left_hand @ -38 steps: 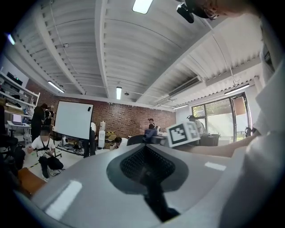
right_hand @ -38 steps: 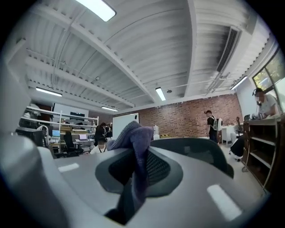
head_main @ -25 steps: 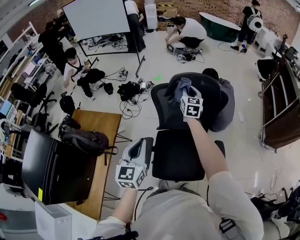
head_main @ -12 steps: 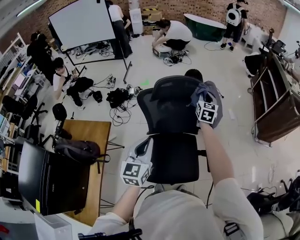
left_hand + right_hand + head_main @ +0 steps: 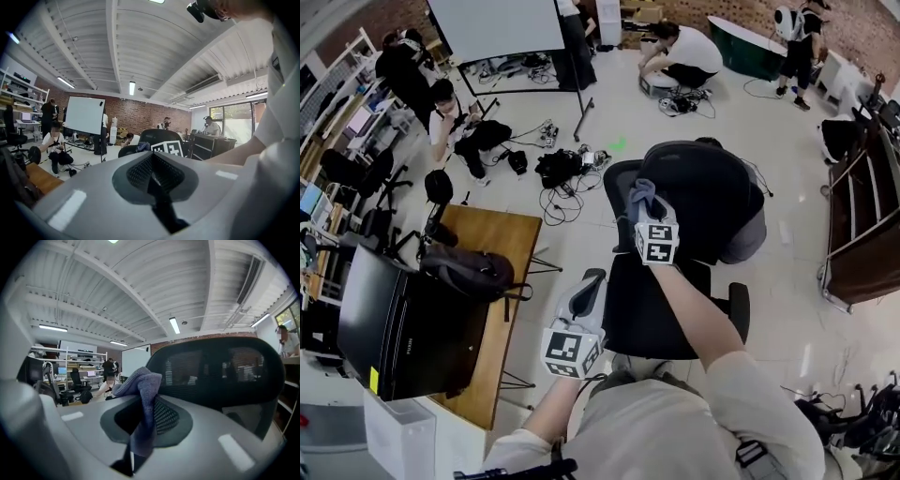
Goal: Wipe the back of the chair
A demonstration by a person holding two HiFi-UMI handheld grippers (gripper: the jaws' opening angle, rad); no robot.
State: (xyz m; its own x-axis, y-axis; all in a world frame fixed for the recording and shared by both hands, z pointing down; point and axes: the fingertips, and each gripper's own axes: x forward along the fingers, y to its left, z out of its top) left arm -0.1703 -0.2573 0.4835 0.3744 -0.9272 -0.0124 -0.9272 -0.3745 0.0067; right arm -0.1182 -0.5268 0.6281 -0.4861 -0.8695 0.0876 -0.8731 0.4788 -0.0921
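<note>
A black mesh office chair (image 5: 703,202) stands in front of me, its back facing away and its seat (image 5: 661,309) below. My right gripper (image 5: 643,201) is shut on a blue-grey cloth (image 5: 642,195) and holds it against the left edge of the chair back. In the right gripper view the cloth (image 5: 140,385) hangs from the closed jaws of the right gripper (image 5: 140,427), with the chair back (image 5: 225,376) just beyond. My left gripper (image 5: 584,300) hangs shut and holds nothing beside the chair's left armrest. The left gripper view shows the left gripper (image 5: 154,178) pointing toward the chair (image 5: 157,136).
A wooden desk (image 5: 492,281) with a black backpack (image 5: 469,272) and a black case (image 5: 403,328) stands at the left. A person in grey (image 5: 750,225) crouches right behind the chair. Cables (image 5: 562,173) and seated people lie farther back. A wooden rack (image 5: 862,225) is at the right.
My right gripper has swept the cloth from the right side of the chair back to its left edge. The left gripper has stayed near the armrest.
</note>
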